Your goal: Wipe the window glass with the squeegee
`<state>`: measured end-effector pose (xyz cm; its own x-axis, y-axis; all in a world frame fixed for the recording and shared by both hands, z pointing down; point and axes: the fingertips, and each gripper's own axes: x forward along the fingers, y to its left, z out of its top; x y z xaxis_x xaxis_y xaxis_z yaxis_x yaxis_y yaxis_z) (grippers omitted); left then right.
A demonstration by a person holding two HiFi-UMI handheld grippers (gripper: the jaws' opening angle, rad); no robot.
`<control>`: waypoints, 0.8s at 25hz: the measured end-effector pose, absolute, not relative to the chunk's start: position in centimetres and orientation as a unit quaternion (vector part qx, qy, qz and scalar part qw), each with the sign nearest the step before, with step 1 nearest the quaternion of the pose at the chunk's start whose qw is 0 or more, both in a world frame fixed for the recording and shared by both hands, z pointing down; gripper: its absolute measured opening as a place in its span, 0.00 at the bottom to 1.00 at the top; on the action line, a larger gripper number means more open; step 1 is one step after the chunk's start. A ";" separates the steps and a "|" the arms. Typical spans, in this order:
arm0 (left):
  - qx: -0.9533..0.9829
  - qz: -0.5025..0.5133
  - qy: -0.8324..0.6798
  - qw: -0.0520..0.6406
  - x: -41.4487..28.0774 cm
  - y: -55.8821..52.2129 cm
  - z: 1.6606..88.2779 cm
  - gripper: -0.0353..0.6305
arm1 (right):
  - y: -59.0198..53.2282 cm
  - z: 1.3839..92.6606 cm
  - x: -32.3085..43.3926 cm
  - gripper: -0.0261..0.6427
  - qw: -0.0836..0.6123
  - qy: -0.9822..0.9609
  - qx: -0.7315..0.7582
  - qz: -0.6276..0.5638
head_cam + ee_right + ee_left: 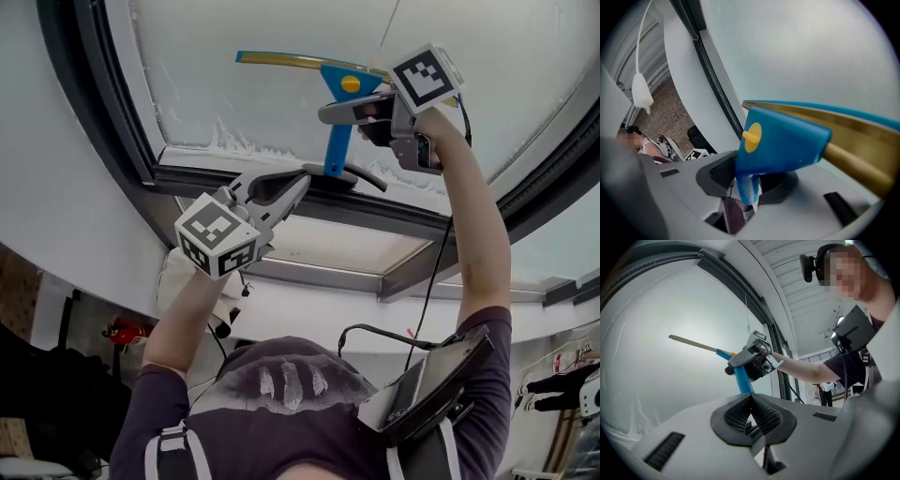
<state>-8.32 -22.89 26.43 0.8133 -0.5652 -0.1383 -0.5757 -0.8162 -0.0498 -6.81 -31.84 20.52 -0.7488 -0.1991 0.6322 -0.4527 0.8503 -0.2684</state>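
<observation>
One squeegee (pixel 787 140), one window glass (pixel 811 51)
Clamped by handle between right gripper (pixel 749 183) jaws; left gripper (pixel 751 417) jaws together, empty

Head view faces pale frosted window glass (pixel 272 84). Left gripper view takes blue plastic squeegee (pixel 740 380) from farther off; right gripper view, very close. All share both.

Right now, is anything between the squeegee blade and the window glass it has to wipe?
Nothing visible. The right tool grips the squeegee by its blue handle, blade up at the glass. The left tool, shut and empty, sits lower by the frame, off the pane.
</observation>
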 end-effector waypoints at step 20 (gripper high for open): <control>-0.970 0.040 0.241 0.009 -3.0 -22.0 29.8 0.40 | -23.3 23.8 -9.8 0.22 0.174 -0.957 0.014 0.232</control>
